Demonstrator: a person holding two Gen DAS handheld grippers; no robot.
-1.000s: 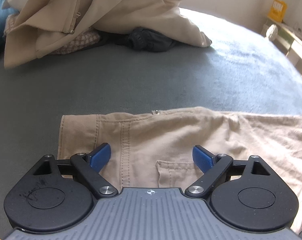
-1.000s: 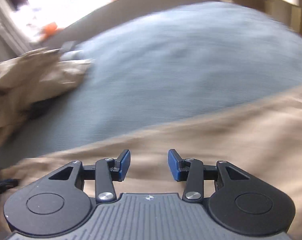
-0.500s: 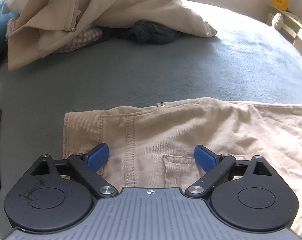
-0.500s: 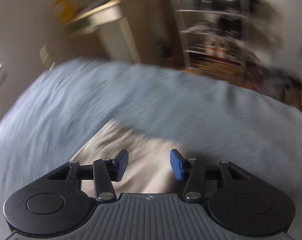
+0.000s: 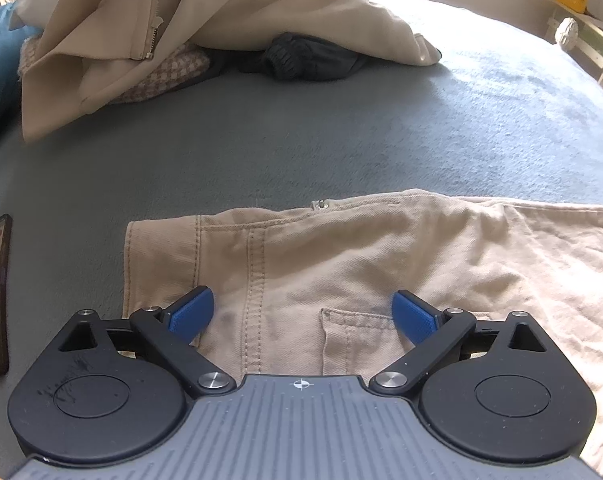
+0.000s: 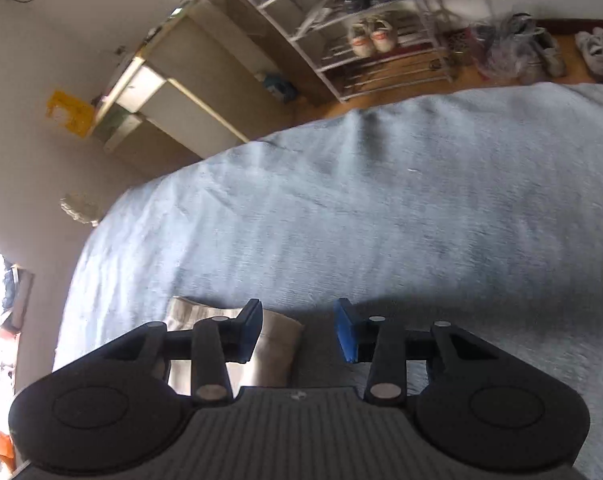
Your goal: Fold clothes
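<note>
item: khaki trousers point(image 5: 341, 264), one pair, lying flat on the grey-blue bed cover point(image 5: 301, 140), waistband end toward the left of the left wrist view, a leg end point(image 6: 237, 344) showing in the right wrist view. they appear laid out lengthwise, perhaps already folded leg on leg; the crosswise folds look not yet made.

left gripper point(image 5: 303, 314): one, jaws spread wide and released, hovering over the seat and back pocket, nothing clasped. its jaws have just been opening, only cloth lying beneath them.

right gripper point(image 6: 297, 330): one, jaws partly apart and empty, poised at the leg end, whose corner lies under the gap; pads not pressing it. its jaws have just been closing, with nothing caught between them.

unfolded heap at the far edge of the bed: one beige jacket point(image 5: 229, 12), one checked garment point(image 5: 157, 76), one dark garment point(image 5: 305, 60). three pieces awaiting, as far as can be counted; more may be buried.

judgement: task early; one garment in hand, none seen finished.
</note>
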